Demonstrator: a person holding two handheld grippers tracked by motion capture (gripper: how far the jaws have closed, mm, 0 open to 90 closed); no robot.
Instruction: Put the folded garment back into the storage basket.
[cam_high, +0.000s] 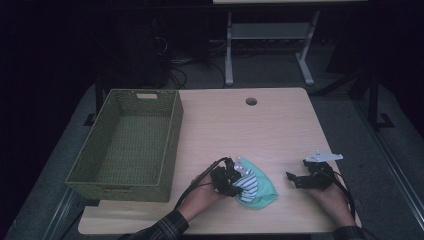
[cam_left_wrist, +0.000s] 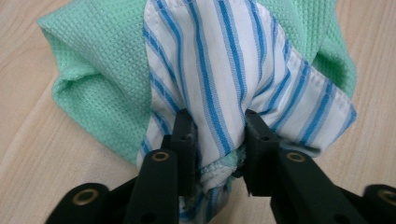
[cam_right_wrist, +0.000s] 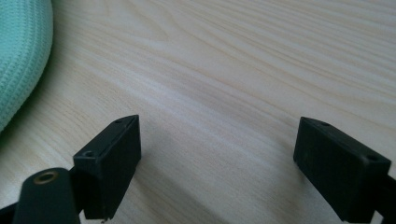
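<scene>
High view: left gripper (cam_high: 231, 177) at near-centre of wooden table (cam_high: 280, 125), clamped on striped cloth (cam_high: 248, 184) bundled w/ green waffle cloth (cam_high: 264, 192); right gripper (cam_high: 300, 179) rests apart to the right; green wicker basket (cam_high: 172, 130) stands at table's left. Left gripper view: jaws pinch a narrow stripe fold (cam_left_wrist: 219, 93); risk: thin bite may slip, or green cloth drops off on lifting. Right gripper view: jaws spread wide, low over bare wood, green cloth edge (cam_right_wrist: 21, 56) nearby.
</scene>
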